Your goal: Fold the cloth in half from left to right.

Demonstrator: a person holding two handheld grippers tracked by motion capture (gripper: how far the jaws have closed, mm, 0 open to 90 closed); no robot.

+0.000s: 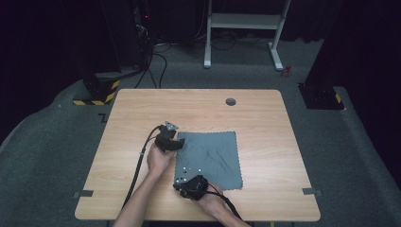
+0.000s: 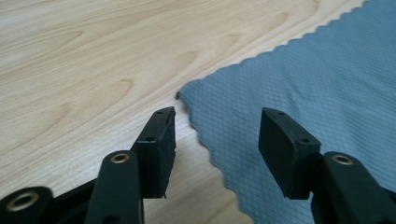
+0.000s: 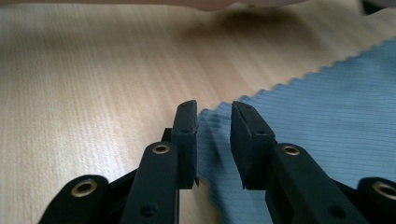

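Observation:
A grey-blue cloth (image 1: pixel 210 158) with zigzag edges lies flat on the wooden table (image 1: pixel 137 109). My left gripper (image 1: pixel 178 141) is at its far left corner. In the left gripper view, this gripper (image 2: pixel 217 126) stands open, and the cloth (image 2: pixel 317 84) has its corner and left edge between the jaws, untouched by either pad. My right gripper (image 1: pixel 179 183) is at the near left corner. In the right gripper view, this gripper (image 3: pixel 215 112) has its jaws close together with a narrow gap, and the corner of the cloth (image 3: pixel 327 121) lies in that gap on the table.
A round cable hole (image 1: pixel 231 101) sits near the table's far edge. Bare wood surrounds the cloth on all sides. Beyond the table stand a white desk frame (image 1: pixel 243 21) and black stands with yellow-striped bases (image 1: pixel 97 94) on grey carpet.

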